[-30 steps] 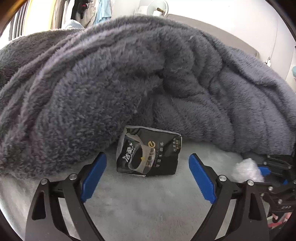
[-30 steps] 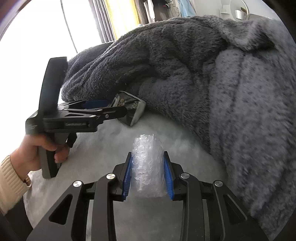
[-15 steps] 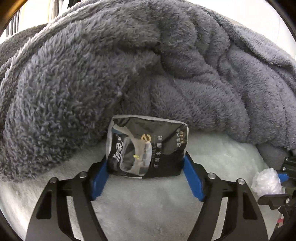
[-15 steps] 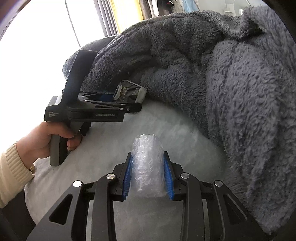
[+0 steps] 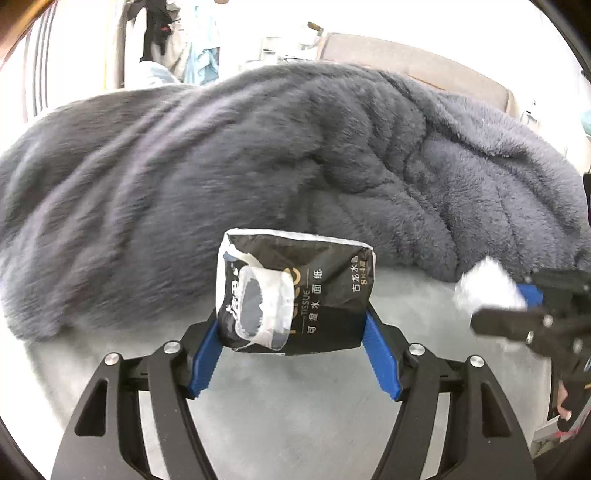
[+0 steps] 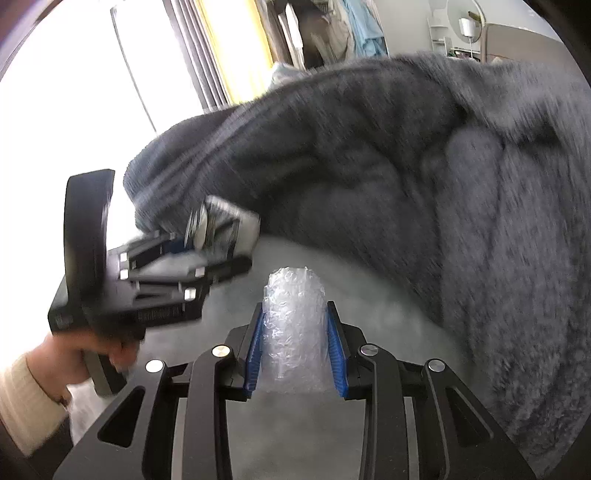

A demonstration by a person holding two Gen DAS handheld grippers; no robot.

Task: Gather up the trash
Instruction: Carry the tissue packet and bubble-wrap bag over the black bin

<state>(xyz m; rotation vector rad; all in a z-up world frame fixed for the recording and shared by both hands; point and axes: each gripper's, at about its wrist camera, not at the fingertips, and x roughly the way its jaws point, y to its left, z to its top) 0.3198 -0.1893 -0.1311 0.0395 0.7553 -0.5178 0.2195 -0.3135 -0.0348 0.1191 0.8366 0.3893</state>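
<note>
In the left wrist view, a thick grey fleece blanket (image 5: 258, 177) is heaped across the frame from nine o'clock to three o'clock, lying on a pale fuzzy bed surface (image 5: 295, 413). At the centre, a black tissue packet (image 5: 295, 291) with white print and a torn white opening is pinched between the blue pads of the left claw (image 5: 295, 354); the jaws are closing, and both pads are seen pressed against the packet's lower sides. The packet is held upright, in front of the blanket's edge. At three o'clock, the right claw (image 5: 517, 310) is seen side-on and blurred, with a white crumpled wad at its tip.

In the right wrist view, at nine o'clock, a hand (image 6: 85, 350) with a cream knitted sleeve (image 6: 26, 402) is wrapped around the handle of the left claw (image 6: 218, 243), whose tip carries the tissue packet (image 6: 225, 225) against the blanket's (image 6: 406, 192) edge; this part is blurred by motion. At six o'clock, the right claw (image 6: 295, 347) is clamped on a roll of clear bubble wrap (image 6: 295, 332), which stands upright between the two blue pads, its top rising above them. The bubble wrap is held over the pale bed surface (image 6: 288, 435), apart from the blanket, which fills the frame from twelve to four o'clock. Bright curtains (image 6: 221, 48) and hanging clothes (image 6: 354, 29) are seen at twelve o'clock.
</note>
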